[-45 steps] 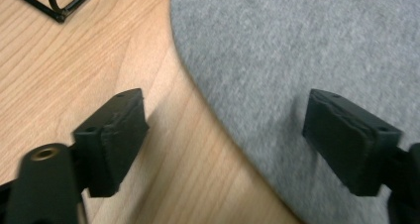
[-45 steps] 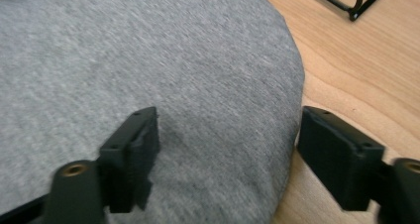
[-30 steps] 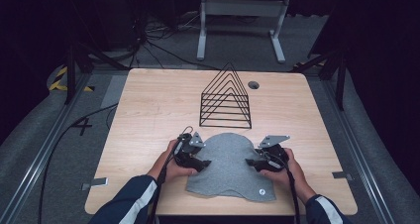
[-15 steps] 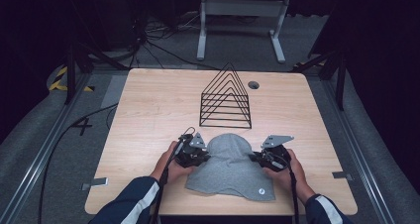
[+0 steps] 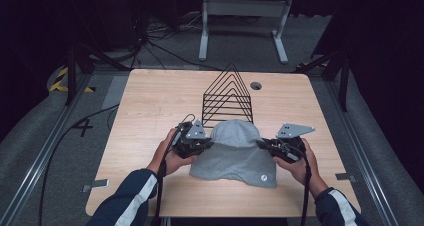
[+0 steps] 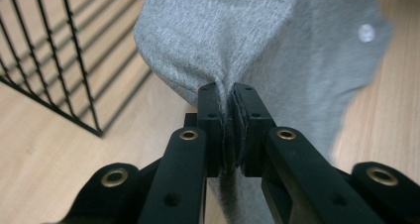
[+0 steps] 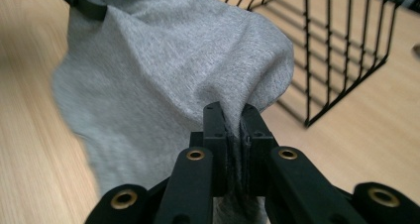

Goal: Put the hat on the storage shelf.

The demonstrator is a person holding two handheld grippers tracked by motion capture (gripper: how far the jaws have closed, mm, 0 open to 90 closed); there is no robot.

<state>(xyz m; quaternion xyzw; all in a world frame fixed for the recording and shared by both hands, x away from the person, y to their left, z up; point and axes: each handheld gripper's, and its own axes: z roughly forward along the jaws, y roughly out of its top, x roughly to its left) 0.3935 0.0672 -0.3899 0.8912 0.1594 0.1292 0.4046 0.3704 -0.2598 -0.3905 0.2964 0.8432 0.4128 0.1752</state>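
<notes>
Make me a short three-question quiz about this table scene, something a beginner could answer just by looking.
1. True or false: both the left tool and the right tool are shut on the grey cloth.
2. What stands on the wooden table just behind the cloth?
A. a black wire rack
B. a glass jar
C. a stack of books
3. What small mark shows on the cloth near its lower right corner in the high view?

Key
1. True: each pair of jaws pinches a fold of fabric.
2. A, the black wire rack.
3. A small round white logo.
</notes>
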